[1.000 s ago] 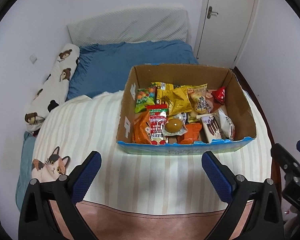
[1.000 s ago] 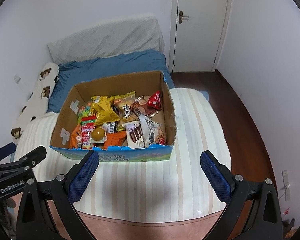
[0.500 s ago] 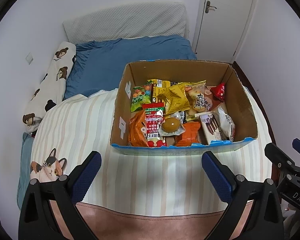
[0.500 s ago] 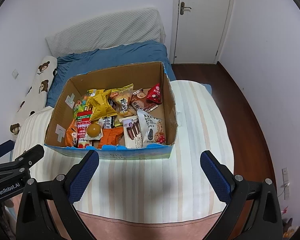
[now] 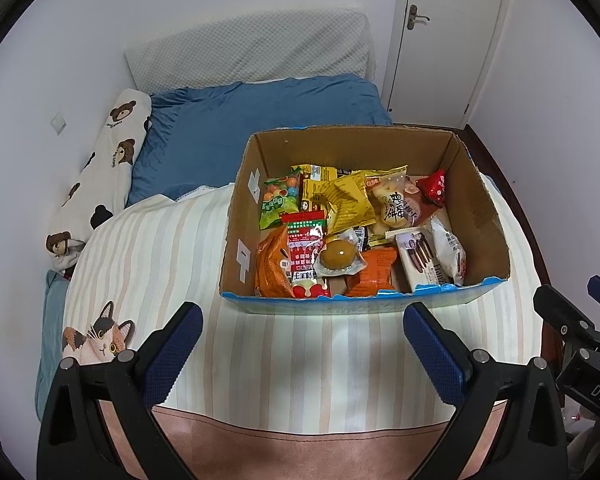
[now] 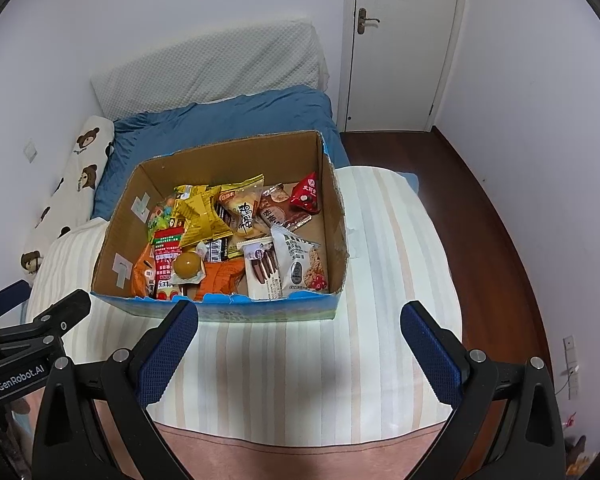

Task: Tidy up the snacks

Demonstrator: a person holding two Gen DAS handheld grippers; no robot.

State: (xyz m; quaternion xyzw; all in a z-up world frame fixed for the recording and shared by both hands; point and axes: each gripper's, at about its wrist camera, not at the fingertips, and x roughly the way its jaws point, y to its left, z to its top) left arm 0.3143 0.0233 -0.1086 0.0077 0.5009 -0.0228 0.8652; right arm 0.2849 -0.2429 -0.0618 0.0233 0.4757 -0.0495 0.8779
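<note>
- Snacks (image 5: 352, 232) lie in a loose heap inside the cardboard box (image 5: 494, 216), which stands on the striped blanket (image 5: 148, 252) straight ahead of both grippers; none shows on the blanket outside it.
- Left gripper (image 5: 302, 340) is spread wide with nothing between its blue pads; the box's near blue edge sits just beyond its tips.
- Right gripper (image 6: 298, 338) is equally wide and empty, with the box ahead and a little to its left.
- Such a heap fits a sorting yet to come or a gathering into the box just ended, so the pointers below hold only if packets are to be lifted.
- Top-lying pieces are the easy picks: the round brown sweet (image 5: 338, 254) ahead of the left gripper, the white biscuit packet (image 6: 262, 268) ahead of the right.
- Come down from above over the near wall, not through it; the cardboard looks torn and soft there.
- Pinch a packet by its sealed edge; the film probably slips, though gloss is hard to judge through the fisheye.
</note>
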